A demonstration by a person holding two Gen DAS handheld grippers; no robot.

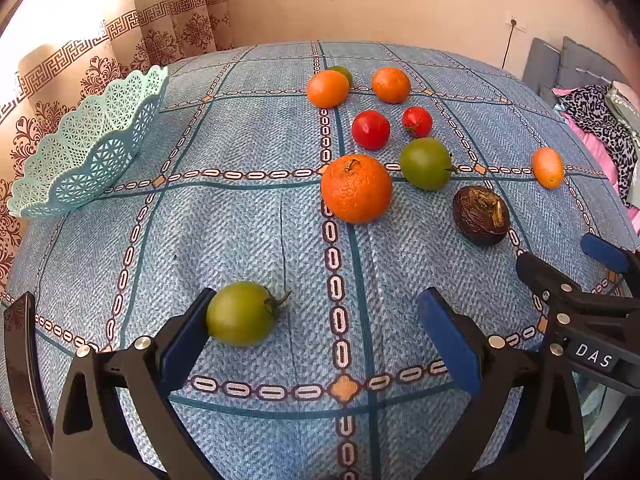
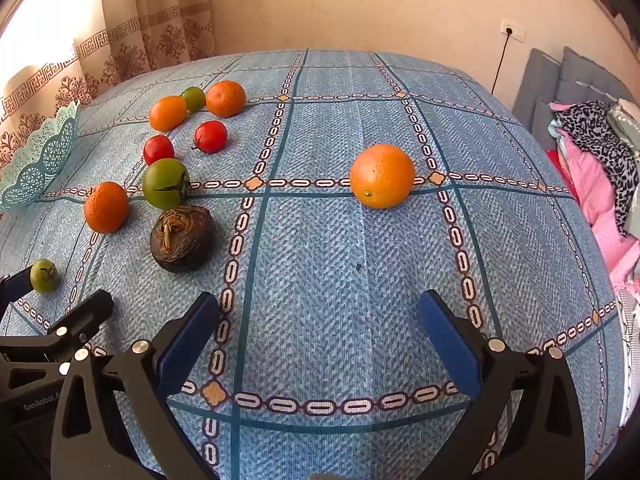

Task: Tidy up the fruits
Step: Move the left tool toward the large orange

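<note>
My left tool (image 1: 316, 324) was wide open and held nothing; a small green tomato (image 1: 241, 313) touched its left finger. My right tool (image 2: 320, 330) was wide open and empty too, with an orange (image 2: 382, 176) ahead of it. The other fruits lay loose on the blue bench (image 2: 320, 260). The green basket (image 1: 88, 148) sat at the far left.

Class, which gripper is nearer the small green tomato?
Left. The left gripper has one finger touching the green tomato; the right gripper sits farther off, beside it.
</note>
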